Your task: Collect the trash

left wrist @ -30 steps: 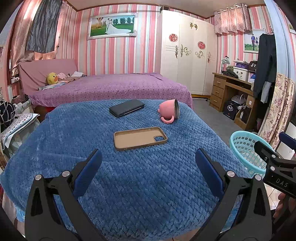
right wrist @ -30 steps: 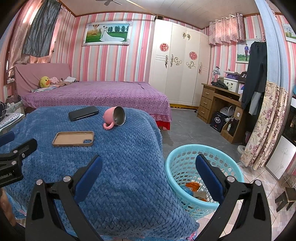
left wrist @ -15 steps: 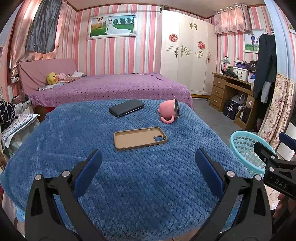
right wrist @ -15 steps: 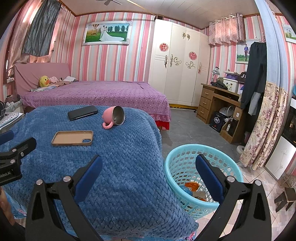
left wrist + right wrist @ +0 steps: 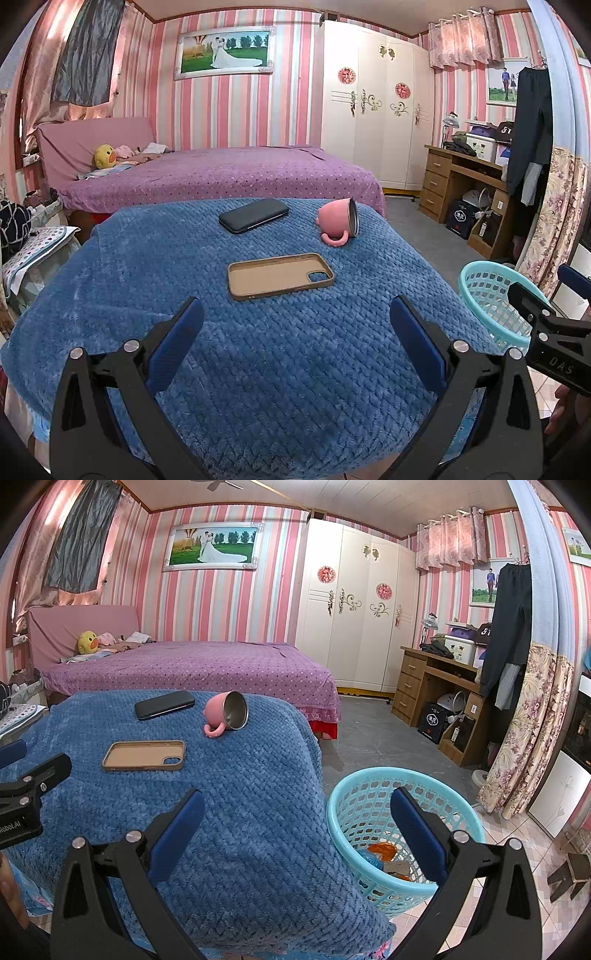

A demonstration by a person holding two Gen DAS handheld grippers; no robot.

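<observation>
A bedroom with pink striped walls. In front, a counter (image 5: pixel 258 369) draped in a blue quilted blanket. Both grippers hang over its near edge, empty, each with its jaws wide apart: the left gripper (image 5: pixel 295 332) faces the middle of the counter, the right gripper (image 5: pixel 297 812) sits over the counter's right corner, looking partly down into a turquoise basket (image 5: pixel 354 786) on the floor just beside the counter.

The trash lies in the bottom of that basket — orange and pale scraps (image 5: pixel 384 853), too small to identify. No obvious litter shows on the blanket. Three things rest there, well apart from the grippers: a tan phone case (image 5: pixel 279 275) nearest, a black phone (image 5: pixel 254 215) behind it, and a pink mug (image 5: pixel 338 223) tipped on its side, its mouth toward the right.

Judging from this, the collecting looks done or nearly done. The risk is mistaking a belonging for trash — the empty case is the easiest to grab wrongly. A careless sweep could also roll the mug off the counter's right edge, or drag the loose blanket and everything on it.
</observation>
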